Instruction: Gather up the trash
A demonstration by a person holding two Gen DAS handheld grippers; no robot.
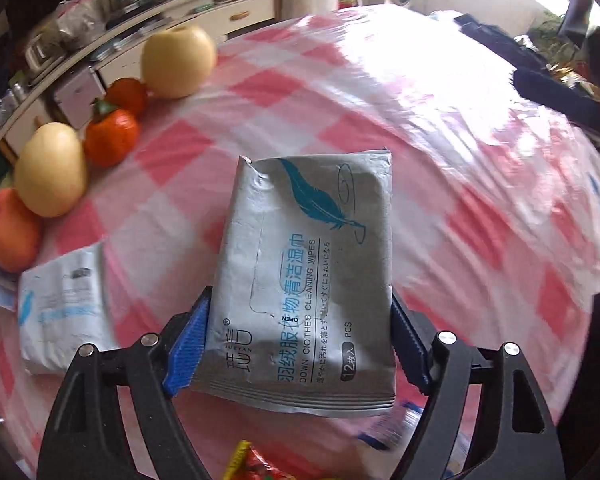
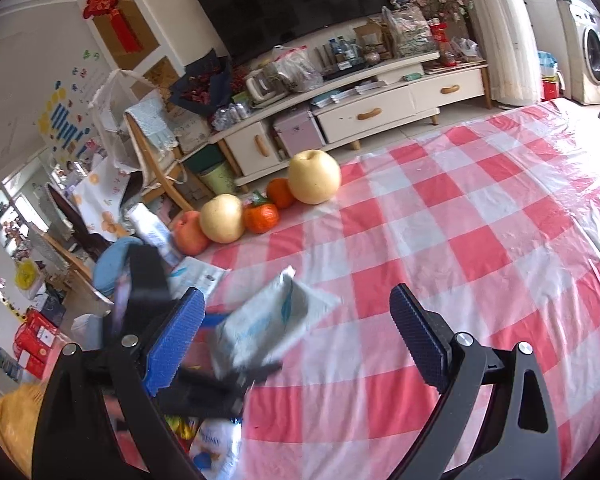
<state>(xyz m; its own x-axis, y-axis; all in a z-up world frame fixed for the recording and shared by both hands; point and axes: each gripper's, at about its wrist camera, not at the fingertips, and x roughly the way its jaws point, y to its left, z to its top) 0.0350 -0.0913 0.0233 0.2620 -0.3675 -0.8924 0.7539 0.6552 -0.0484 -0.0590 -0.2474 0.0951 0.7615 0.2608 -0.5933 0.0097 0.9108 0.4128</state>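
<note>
We see the desk (image 2: 480, 216) under a pink-and-white checked plastic cover, and along its far edge a row of fruit: two pale pears (image 2: 314, 176), two oranges (image 2: 261, 218) and a reddish apple (image 2: 189, 233). Our left gripper (image 1: 300, 344) has its jaws clamped on the sides of a grey wipes packet (image 1: 308, 280), held above the cover. A second packet (image 1: 62, 312) lies flat near the apple. Our right gripper (image 2: 296, 336) has its jaws spread wide, nothing between them.
</note>
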